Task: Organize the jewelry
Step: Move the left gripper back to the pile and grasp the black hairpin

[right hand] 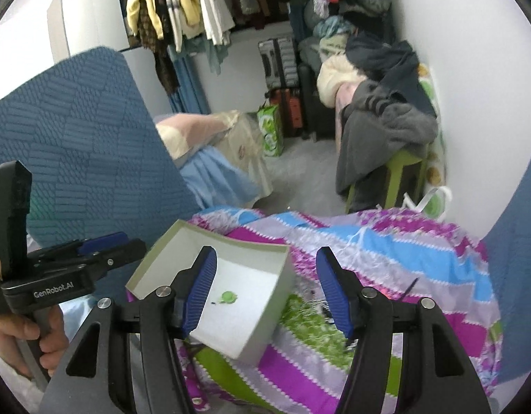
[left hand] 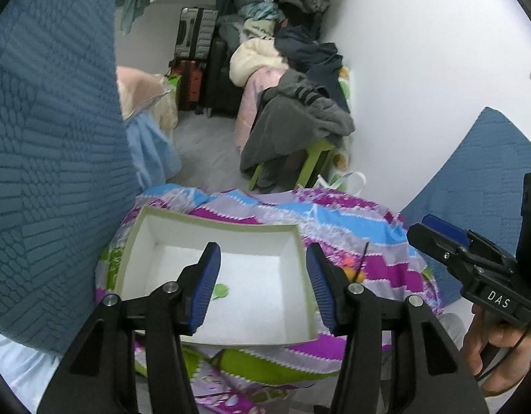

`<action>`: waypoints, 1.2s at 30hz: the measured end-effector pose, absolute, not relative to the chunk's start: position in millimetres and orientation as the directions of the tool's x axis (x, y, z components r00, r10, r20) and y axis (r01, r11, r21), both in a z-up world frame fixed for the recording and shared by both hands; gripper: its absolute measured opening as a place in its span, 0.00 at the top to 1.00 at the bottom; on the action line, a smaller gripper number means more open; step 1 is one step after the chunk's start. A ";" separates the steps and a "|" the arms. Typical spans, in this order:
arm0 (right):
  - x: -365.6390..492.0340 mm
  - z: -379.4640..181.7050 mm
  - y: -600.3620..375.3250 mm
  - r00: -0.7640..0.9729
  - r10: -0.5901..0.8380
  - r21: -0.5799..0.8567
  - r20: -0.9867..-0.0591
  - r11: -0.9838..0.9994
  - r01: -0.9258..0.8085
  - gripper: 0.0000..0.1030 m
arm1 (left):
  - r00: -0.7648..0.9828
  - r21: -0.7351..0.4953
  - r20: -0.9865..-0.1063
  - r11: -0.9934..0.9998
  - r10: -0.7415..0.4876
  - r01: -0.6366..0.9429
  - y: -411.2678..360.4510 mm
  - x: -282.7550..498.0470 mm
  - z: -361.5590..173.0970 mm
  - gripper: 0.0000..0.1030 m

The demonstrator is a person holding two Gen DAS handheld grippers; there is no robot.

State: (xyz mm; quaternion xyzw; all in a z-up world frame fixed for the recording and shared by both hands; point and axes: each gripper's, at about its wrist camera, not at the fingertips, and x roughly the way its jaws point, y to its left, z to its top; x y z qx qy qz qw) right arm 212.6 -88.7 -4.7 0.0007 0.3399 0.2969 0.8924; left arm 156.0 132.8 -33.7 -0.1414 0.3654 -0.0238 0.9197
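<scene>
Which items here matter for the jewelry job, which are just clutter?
Job items:
- white box, open, on the patterned bedspread
- small green piece lying inside the box
- left gripper, open, over the box
- right gripper, open, empty

Clutter:
- clothes pile
- suitcases
- hanging clothes
- green stool

The box [left hand: 141, 241] is open at the top, its white floor bare but for a green piece [left hand: 219, 290] lower centre. Blue cushions [left hand: 51, 158] wall the left and right edges.
</scene>
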 end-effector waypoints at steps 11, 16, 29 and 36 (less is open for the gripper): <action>208.4 -5.5 -145.0 0.655 0.491 0.190 -0.574 0.858 -0.477 0.43 | 0.742 -0.320 -0.632 0.947 -0.223 0.012 79.4 164.9 -30.5 0.49; 206.9 -16.9 -167.3 0.667 0.467 0.182 -0.581 0.873 -0.452 0.44 | 0.722 -0.337 -0.640 0.940 -0.264 0.044 53.9 169.9 -41.6 0.49; 212.8 -71.8 -233.5 0.682 0.398 0.221 -0.613 0.916 -0.336 0.44 | 0.666 -0.391 -0.653 0.914 -0.360 0.110 -9.7 178.7 -81.5 0.49; 226.0 -125.5 -259.6 0.643 0.386 0.257 -0.662 0.922 -0.289 0.50 | 0.613 -0.387 -0.696 0.915 -0.374 0.119 -39.8 192.9 -117.1 0.52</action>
